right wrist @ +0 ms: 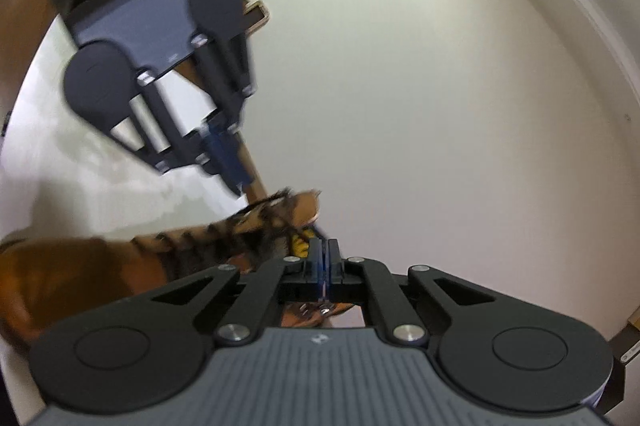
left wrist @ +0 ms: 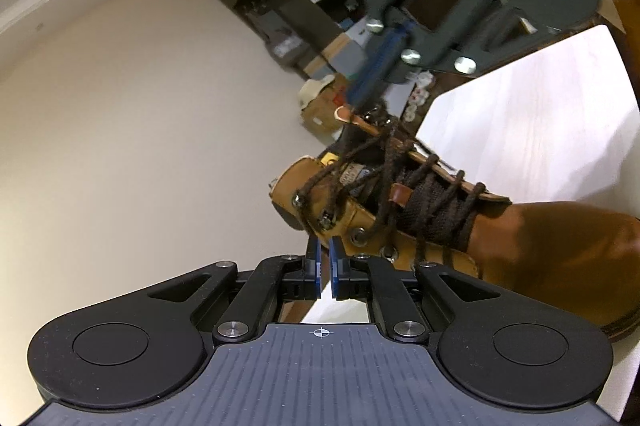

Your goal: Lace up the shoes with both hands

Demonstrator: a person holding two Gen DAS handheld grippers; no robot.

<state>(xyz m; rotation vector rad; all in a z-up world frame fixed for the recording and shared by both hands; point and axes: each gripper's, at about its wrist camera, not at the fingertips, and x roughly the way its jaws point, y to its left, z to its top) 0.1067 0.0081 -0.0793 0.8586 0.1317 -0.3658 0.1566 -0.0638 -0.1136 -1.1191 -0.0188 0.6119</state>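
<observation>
A tan leather boot lay on the white surface, its dark brown laces crossed loosely over the tongue and running up to the metal eyelets at the collar.

The left gripper sat just beside the collar of the boot, its blue-padded fingers parted by a narrow gap. A strand of lace ran from the upper eyelets down toward the fingertips, but whether the pads pressed on it could not be told.

The right gripper had its fingers drawn fully together, pads meeting with no gap between them. In the left wrist view it reached in from above, its blue tips at the top edge of the collar, among the uppermost laces; nothing could be made out as held there. The right wrist view was blurred.
</observation>
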